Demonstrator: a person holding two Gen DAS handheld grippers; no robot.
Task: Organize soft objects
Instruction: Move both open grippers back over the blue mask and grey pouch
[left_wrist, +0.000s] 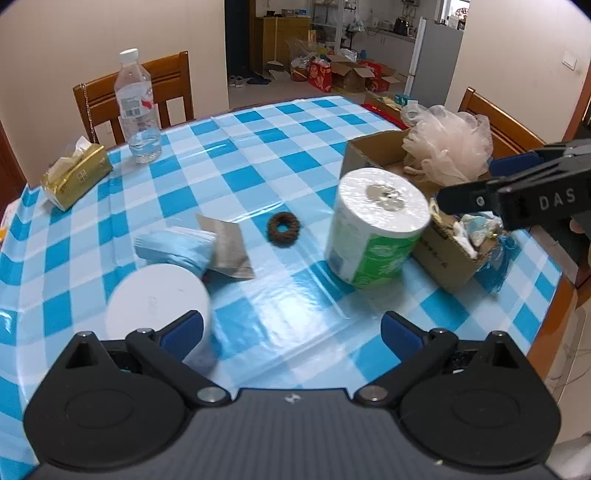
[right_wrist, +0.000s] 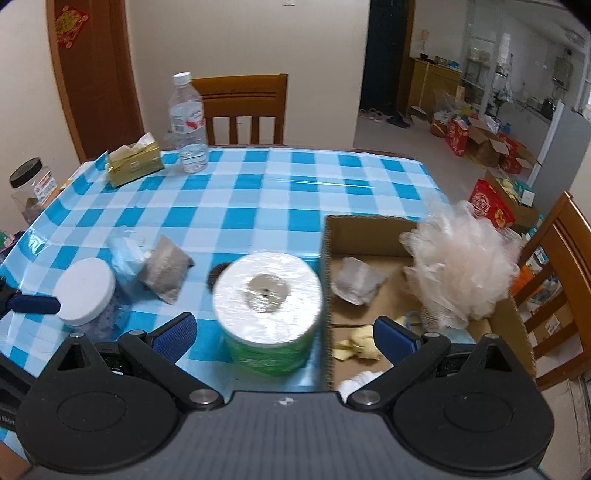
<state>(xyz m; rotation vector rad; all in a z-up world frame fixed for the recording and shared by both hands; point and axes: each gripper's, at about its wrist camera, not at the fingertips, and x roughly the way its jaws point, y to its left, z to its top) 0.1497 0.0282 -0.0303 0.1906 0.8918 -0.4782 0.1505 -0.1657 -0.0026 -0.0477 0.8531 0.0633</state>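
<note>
1. Since it stands upright on the checked tablecloth (right_wrist: 258, 192) just left of the cardboard box (right_wrist: 369, 236), the toilet roll (right_wrist: 267, 295) looks like the next soft thing to go in. Prob. light, squashy at the sides, and its plastic wrap looks slick, so I'd grip across the middle of the body, not the top rim.
2. Right gripper (right_wrist: 284, 338) hangs just in front of the roll, fingers spread wide w/ nothing between them. Left gripper (left_wrist: 291, 332) is likewise released and empty, low over the table nr the white-lidded jar (left_wrist: 159, 299).
3. Box wall stands v. close to the roll's right side, maybe touching; can't tell. A finger may have trouble slipping in there.
4. Already in the box: pale mesh bath pouf (right_wrist: 465, 266) filling the far right corner, a grey-white sachet (right_wrist: 356, 282), yellowish scraps (right_wrist: 356, 345) nr the front. Free room seems to be mid-box.
5. Left of the roll: a brown pouch (right_wrist: 166, 271) and a light-blue soft pack (right_wrist: 127, 254), close together. A dark ring-shaped thing (left_wrist: 283, 229) lies behind the roll, mostly hidden from the right wrist view.
6. Far edge: water bottle (right_wrist: 188, 125) & gold tissue pack (right_wrist: 135, 166), well apart from the action.
</note>
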